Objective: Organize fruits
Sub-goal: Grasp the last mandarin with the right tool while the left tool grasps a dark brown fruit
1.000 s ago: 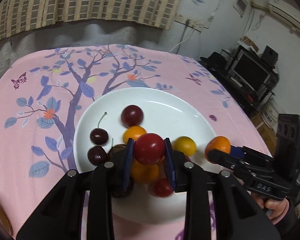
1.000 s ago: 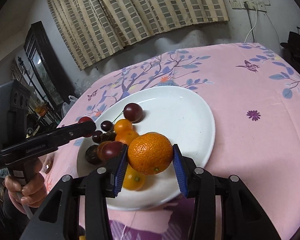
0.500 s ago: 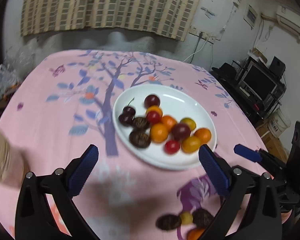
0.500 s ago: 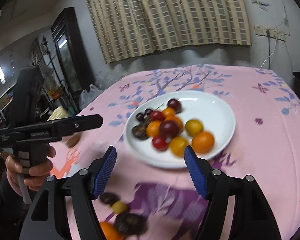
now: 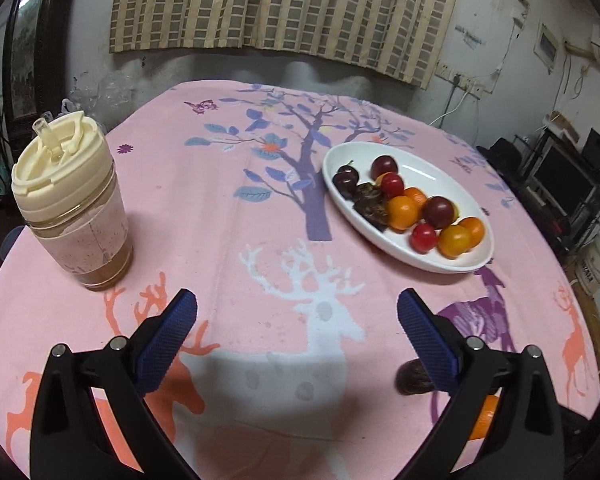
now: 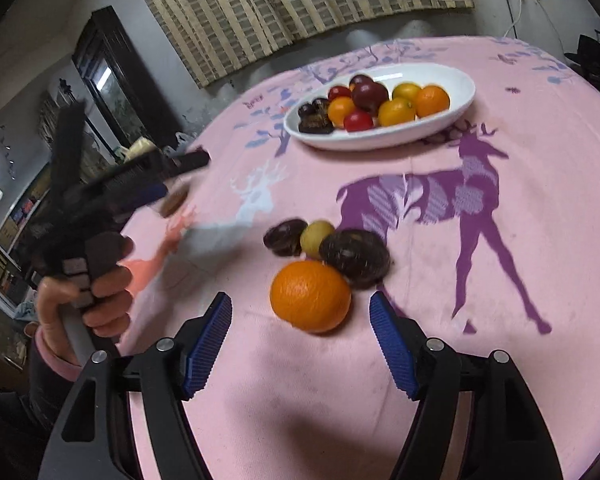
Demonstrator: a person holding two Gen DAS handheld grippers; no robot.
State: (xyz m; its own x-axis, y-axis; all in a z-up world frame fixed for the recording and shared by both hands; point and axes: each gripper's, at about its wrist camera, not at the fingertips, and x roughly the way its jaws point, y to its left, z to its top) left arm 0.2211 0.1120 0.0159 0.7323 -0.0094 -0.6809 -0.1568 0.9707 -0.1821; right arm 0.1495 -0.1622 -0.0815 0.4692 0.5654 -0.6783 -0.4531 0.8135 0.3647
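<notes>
A white oval plate (image 5: 444, 178) (image 6: 452, 92) holds several cherries, plums, small tomatoes and oranges. In the right wrist view a large orange (image 6: 310, 295) lies on the pink cloth with two dark wrinkled fruits (image 6: 356, 256) (image 6: 285, 236) and a small yellow fruit (image 6: 317, 233) just behind it. My right gripper (image 6: 300, 344) is open and empty, just short of the large orange. My left gripper (image 5: 296, 332) is open and empty above the white deer print. It shows blurred at the left of the right wrist view (image 6: 140, 184). A dark fruit (image 5: 412, 378) peeks behind its right finger.
A tumbler with a cream lid (image 5: 70, 204) stands at the table's left edge. The round table is covered by a pink cloth with tree and deer prints (image 5: 324, 312). Shelves with electronics (image 5: 560, 184) stand to the right, a dark cabinet (image 6: 112, 76) to the left.
Both grippers let go of their fruits on the plate, opened wide and pulled back toward the near edge. The red fruit and the orange now lie on the plate.
</notes>
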